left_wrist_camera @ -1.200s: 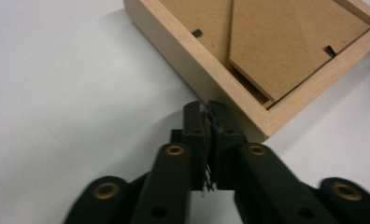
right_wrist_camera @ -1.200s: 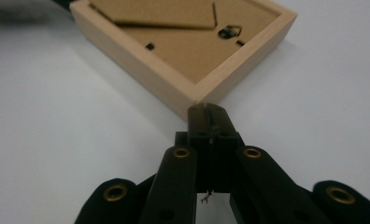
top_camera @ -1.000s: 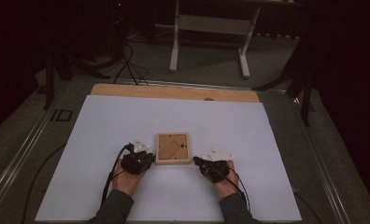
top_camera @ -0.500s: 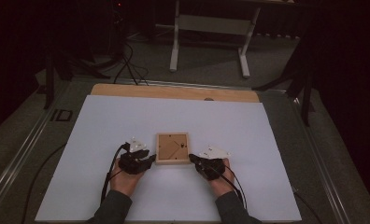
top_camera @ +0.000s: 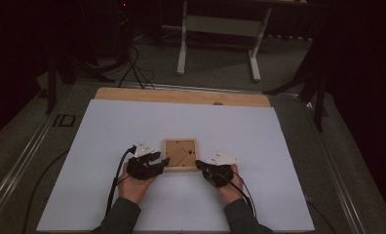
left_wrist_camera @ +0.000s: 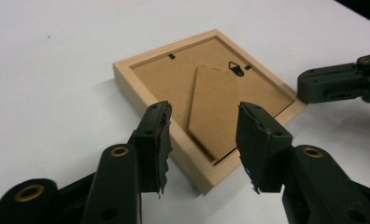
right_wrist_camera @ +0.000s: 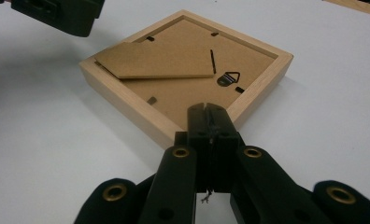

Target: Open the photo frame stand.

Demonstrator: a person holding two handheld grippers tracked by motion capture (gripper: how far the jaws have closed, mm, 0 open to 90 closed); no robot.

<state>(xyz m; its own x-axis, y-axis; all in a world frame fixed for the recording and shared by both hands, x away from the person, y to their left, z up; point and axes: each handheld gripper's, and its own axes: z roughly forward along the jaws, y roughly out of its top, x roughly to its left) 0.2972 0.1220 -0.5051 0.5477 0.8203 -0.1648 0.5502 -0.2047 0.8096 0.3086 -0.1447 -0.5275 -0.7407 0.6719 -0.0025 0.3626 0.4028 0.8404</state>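
Note:
A square wooden picture frame (top_camera: 180, 153) lies face down on the white table sheet, its brown backing board, fold-out stand (left_wrist_camera: 211, 107) and hanger (right_wrist_camera: 226, 78) facing up. My left gripper (top_camera: 163, 162) sits at the frame's near left corner. Its jaws (left_wrist_camera: 204, 135) have just been opening and now stand apart, with the frame's corner (left_wrist_camera: 197, 163) between them and untouched by the pads. My right gripper (top_camera: 200, 165) is shut at the near right corner, its closed tips (right_wrist_camera: 210, 112) against the frame's edge (right_wrist_camera: 248, 100) and holding nothing.
The white sheet (top_camera: 132, 126) covers the table, with a wooden strip (top_camera: 181, 96) along its far edge. Beyond the table a white stand (top_camera: 215, 44) and cables (top_camera: 132, 68) are on the floor. A cable trails from each gripper toward the person's sleeves.
The left gripper's jaws have spread apart at the frame's corner. Both hands and the frame have stayed where they were.

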